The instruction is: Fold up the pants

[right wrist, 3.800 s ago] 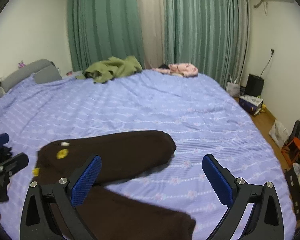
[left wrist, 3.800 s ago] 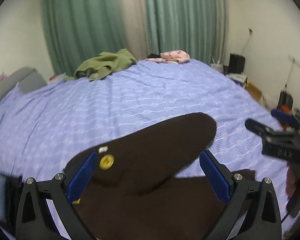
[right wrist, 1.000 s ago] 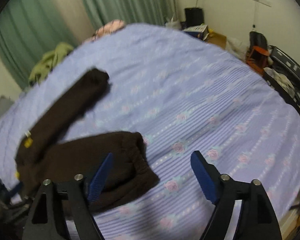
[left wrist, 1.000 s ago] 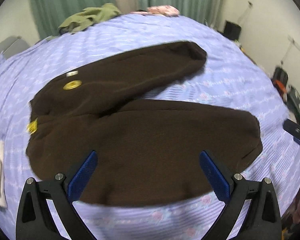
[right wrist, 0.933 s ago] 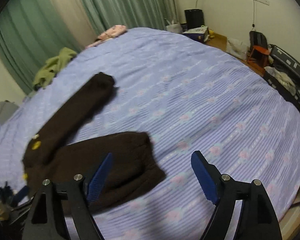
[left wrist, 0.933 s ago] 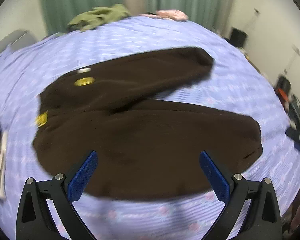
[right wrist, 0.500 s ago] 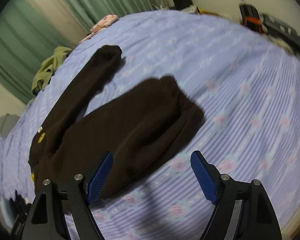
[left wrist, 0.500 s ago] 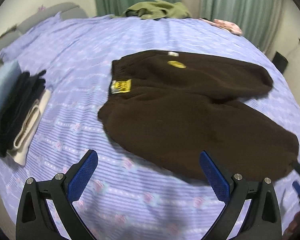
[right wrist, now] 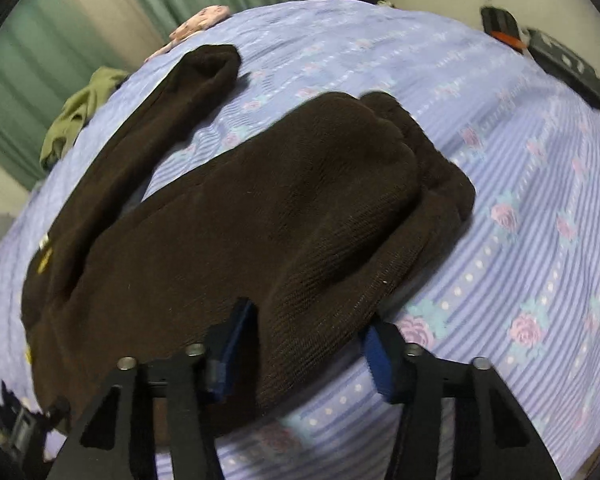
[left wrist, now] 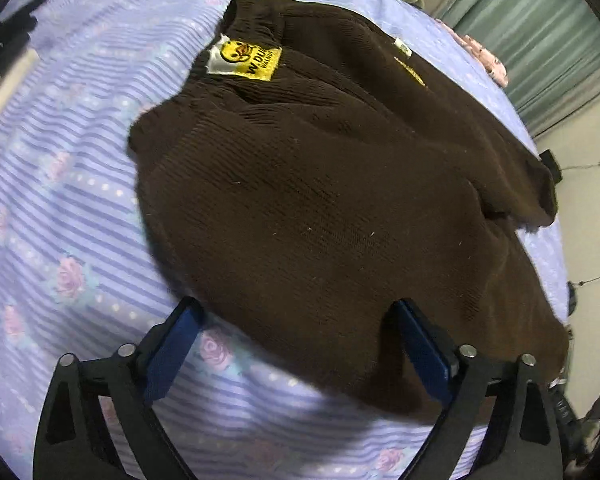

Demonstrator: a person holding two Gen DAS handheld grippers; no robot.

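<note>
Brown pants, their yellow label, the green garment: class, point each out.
brown pants (left wrist: pixel 320 200), left wrist view, middle of near leg
yellow label (left wrist: pixel 246 58), left wrist view, label's centre
green garment (right wrist: pixel 78 114), right wrist view, crumpled middle

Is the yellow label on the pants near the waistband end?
Yes: the left wrist view shows the yellow label on the brown pants just below the waistband.

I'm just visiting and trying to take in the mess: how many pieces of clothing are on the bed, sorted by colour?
Brown: 1, the pants
Green: 1, a crumpled garment
Pink: 1, a small garment
Dark: 1, a pile, cut off at the frame edge
Total: 4
</note>
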